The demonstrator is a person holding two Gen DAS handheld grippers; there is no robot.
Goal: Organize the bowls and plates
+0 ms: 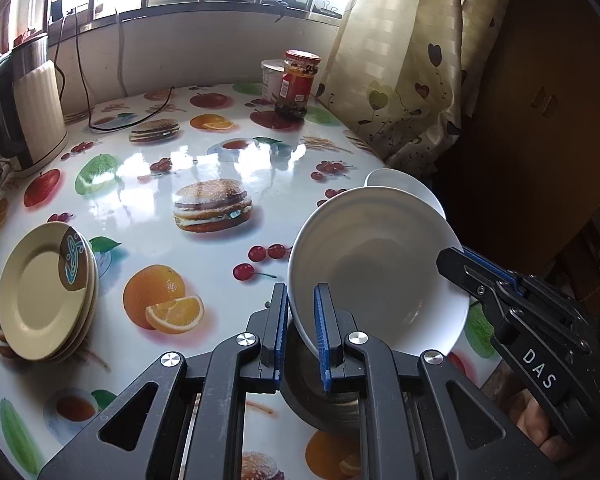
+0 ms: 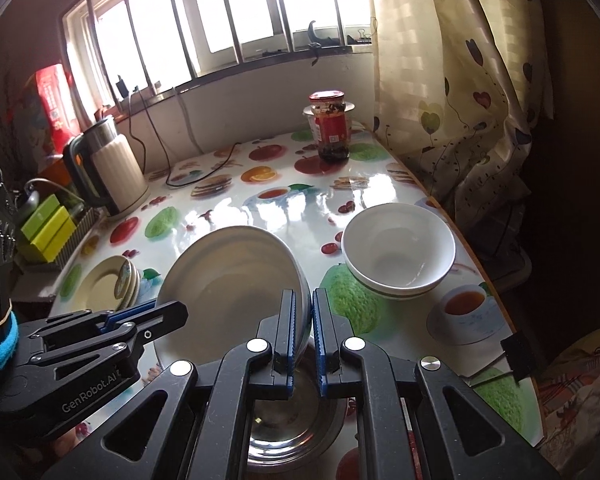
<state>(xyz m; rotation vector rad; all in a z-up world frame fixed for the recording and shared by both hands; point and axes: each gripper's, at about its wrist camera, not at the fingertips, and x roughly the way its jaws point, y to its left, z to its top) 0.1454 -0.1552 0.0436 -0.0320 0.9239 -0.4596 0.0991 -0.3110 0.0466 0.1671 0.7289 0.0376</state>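
A large white bowl (image 1: 376, 264) is held tilted above the table by both grippers. My left gripper (image 1: 302, 334) is shut on its left rim; my right gripper (image 1: 460, 264) pinches its right rim. In the right wrist view the same bowl (image 2: 228, 292) is clamped by my right gripper (image 2: 303, 332), with my left gripper (image 2: 168, 314) on the opposite rim. A steel bowl (image 2: 296, 432) sits under it. A stack of white bowls (image 2: 400, 254) stands to the right, also seen behind the held bowl (image 1: 404, 184). A stack of cream plates (image 1: 44, 292) lies at the left (image 2: 108, 286).
The table (image 1: 204, 152) has a fruit-print cloth. A kettle (image 1: 32, 108) stands at the back left, a red-lidded jar (image 1: 298, 84) and white tub at the back. A curtain (image 1: 404, 60) hangs along the right edge. Green boxes (image 2: 48, 228) sit left of the table.
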